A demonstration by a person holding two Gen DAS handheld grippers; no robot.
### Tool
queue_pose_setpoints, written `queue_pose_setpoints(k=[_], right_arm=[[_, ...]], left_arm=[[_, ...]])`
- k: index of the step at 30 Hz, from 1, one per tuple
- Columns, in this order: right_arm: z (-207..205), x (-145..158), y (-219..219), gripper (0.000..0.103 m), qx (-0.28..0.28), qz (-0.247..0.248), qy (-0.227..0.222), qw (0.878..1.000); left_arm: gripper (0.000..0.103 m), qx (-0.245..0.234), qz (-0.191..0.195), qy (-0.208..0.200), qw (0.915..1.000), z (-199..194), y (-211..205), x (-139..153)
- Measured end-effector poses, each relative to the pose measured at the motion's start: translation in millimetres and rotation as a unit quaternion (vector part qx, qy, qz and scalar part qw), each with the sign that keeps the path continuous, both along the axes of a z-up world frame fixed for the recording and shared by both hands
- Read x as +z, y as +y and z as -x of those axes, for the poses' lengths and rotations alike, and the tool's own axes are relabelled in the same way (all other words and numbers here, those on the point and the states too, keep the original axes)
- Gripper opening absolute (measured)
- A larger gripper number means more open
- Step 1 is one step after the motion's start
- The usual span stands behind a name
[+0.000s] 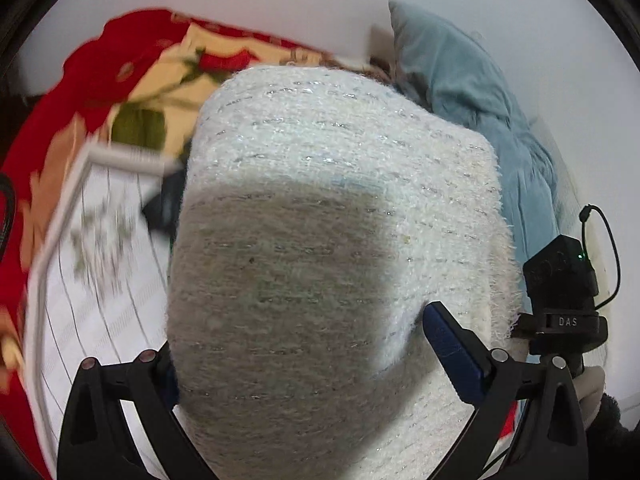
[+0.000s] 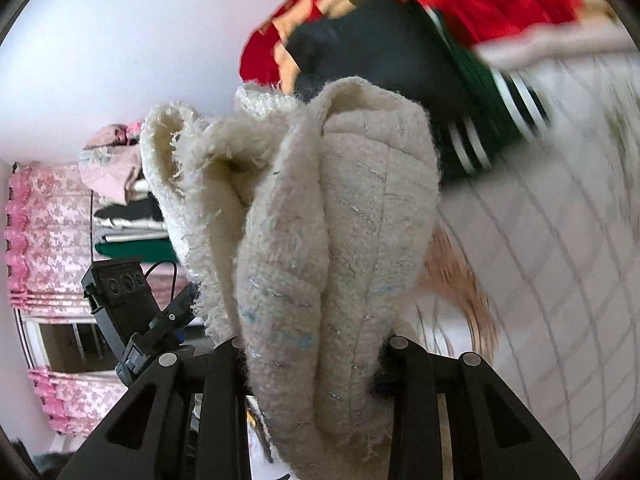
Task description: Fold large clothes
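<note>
White wall behind, red floral blanket (image 1: 100, 64) on bed | left gripper (image 1: 320, 364) pinched cream sweater (image 1: 340, 208), lifted above white sheet (image 1: 100, 280) | right gripper (image 2: 316, 364) clamped bunched folds | soft, bulky, droopy; better gripped at hem corners

Home bedroom: red floral blanket (image 1: 80, 76), teal pillow (image 1: 452, 72), pink frilled curtains (image 2: 44, 232) at window, folded clothes stack (image 2: 128, 216) left of tool.
</note>
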State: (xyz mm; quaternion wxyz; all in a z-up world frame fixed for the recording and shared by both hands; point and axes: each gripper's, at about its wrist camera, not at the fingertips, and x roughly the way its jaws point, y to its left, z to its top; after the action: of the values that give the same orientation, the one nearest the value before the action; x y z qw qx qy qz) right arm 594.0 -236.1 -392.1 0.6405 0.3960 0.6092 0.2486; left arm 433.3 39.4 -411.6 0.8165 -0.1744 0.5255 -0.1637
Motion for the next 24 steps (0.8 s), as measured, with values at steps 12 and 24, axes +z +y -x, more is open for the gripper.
queue_pose_setpoints(k=[12,24], right_arm=[[-233.3,-41.2,0.6,0.032,-0.027,0.060,0.031,0.997],[-245.3,-86.2,-2.0,0.064,-0.015,0.228,0.046,0.972]], left_arm=[[0.102,-0.013,-0.049,0.051,0.9974,-182.4,11.7,-86.8],[0.103,-0.021,-0.093,0.062,0.9936,-204.9,9.2,-108.7]])
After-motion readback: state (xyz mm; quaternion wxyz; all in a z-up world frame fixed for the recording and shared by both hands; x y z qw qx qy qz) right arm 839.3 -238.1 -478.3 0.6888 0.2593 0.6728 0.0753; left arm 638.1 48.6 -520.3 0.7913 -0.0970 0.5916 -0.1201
